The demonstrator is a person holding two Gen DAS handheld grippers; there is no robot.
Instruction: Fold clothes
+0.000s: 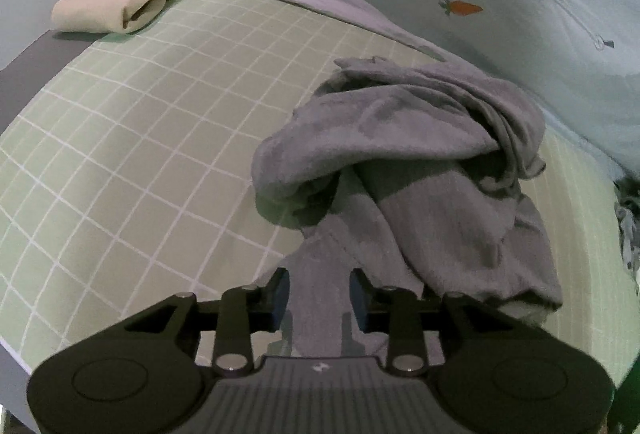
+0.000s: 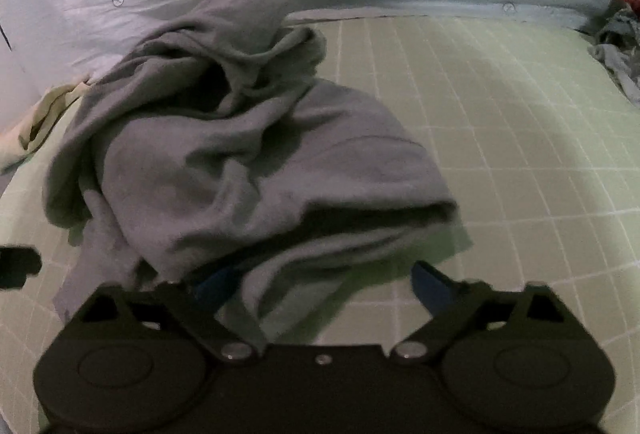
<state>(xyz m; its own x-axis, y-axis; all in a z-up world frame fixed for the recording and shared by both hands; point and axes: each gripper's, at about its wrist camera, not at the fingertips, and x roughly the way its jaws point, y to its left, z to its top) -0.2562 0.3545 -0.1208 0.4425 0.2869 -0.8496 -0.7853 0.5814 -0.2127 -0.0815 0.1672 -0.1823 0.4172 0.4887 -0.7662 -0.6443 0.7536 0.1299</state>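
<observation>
Grey garment (image 1: 420,162) lies crumpled, folds hidden, between both grippers' parted jaws

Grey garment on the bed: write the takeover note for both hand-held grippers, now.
Left hand-held gripper: jaws part open, a strip of the grey garment lies between the pads, not clamped.
Right hand-held gripper: wide open at the garment's near edge, holding nothing.
Things: grey garment crumpled in a heap on the green checked sheet; beige garment lies folded at the far left corner; more clothes piled at the far right.
Done: beige piece looks folded.
Left: spread the grey garment flat, then fold it.
</observation>
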